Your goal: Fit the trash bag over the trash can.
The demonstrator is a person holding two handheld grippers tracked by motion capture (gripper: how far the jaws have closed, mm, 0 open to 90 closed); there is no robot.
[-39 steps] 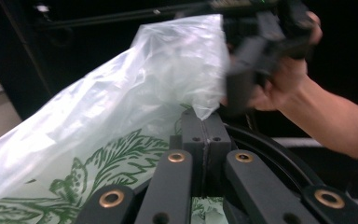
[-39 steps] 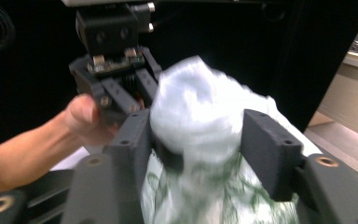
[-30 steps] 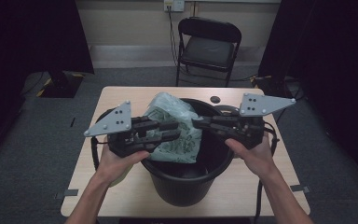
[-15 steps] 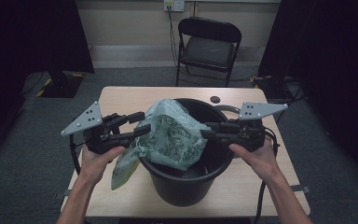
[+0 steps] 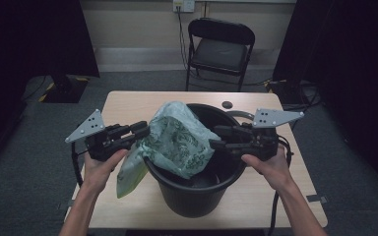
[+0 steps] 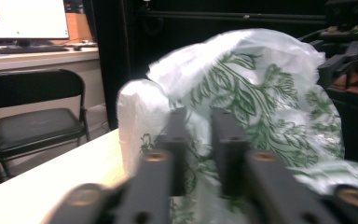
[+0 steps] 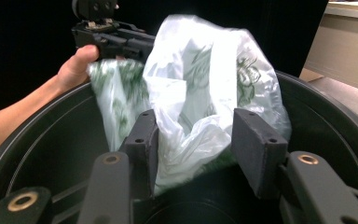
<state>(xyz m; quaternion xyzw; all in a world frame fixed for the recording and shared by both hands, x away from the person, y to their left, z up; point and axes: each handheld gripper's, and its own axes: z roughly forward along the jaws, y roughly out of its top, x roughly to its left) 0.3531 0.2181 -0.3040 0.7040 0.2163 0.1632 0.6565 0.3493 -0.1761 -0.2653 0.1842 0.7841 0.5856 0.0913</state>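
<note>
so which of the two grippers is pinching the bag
The left gripper: its fingers are shut on the green-printed bag, while the right gripper stands open.

The bin bag (image 5: 179, 140) billows over the left half of the black bucket (image 5: 197, 196), blocking entry there, while the bucket's right inner side stays open and bare table (image 5: 295, 196) flanks it.

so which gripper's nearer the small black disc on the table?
Right. The right gripper sits just in front of the disc; the left gripper is across the bucket.
</note>
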